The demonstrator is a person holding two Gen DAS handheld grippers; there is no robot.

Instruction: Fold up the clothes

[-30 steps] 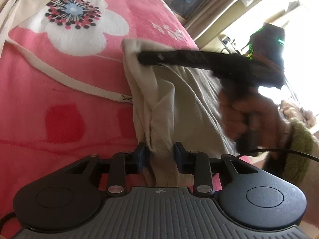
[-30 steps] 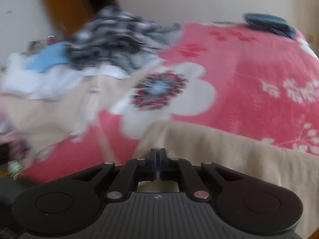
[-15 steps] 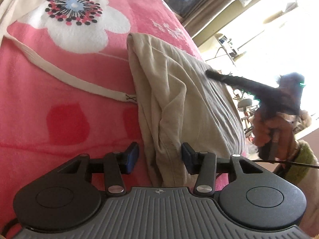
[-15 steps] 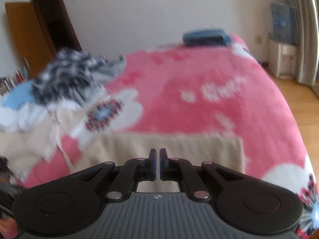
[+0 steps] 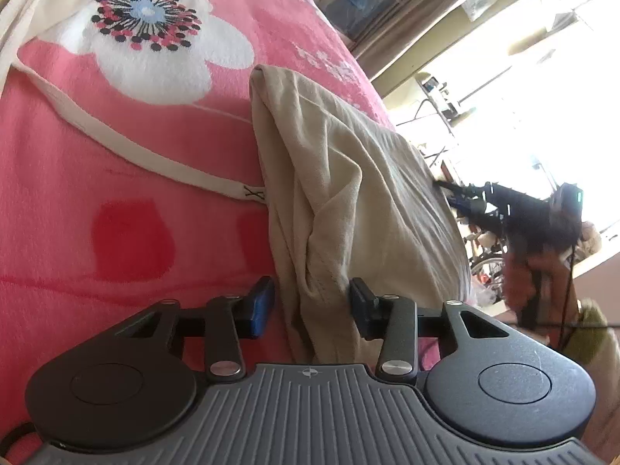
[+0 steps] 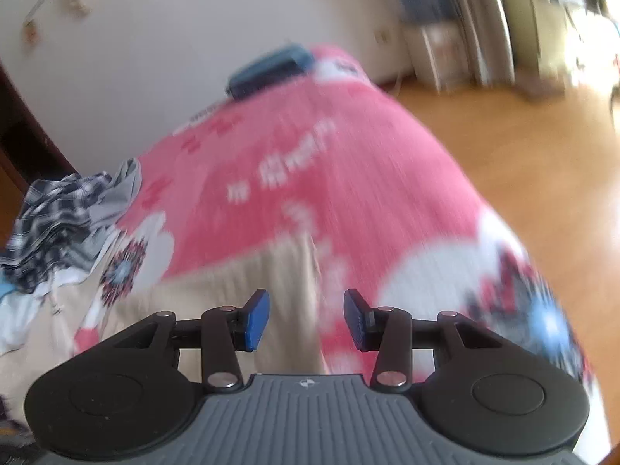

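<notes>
A folded beige garment point(image 5: 348, 193) lies on the pink flowered blanket point(image 5: 116, 201). My left gripper point(image 5: 312, 308) stands open at its near end, with the bunched cloth edge between the spread fingers but not pinched. In the right wrist view the same beige garment point(image 6: 240, 290) shows blurred below my right gripper point(image 6: 306, 319), which is open and hovers over its right end. From the left wrist view, the right gripper point(image 5: 457, 193) sits at the garment's far edge, held by a hand point(image 5: 523, 279).
A cream strap point(image 5: 128, 143) of another garment trails across the blanket to the left. A pile of checked and white clothes point(image 6: 66, 217) lies at the bed's left side. A dark blue item point(image 6: 267, 71) rests at the bed's far end. Wooden floor point(image 6: 503, 147) is to the right.
My left gripper opened and let the beige cloth go. My right gripper lifted off the garment, swung to its right end and opened.
</notes>
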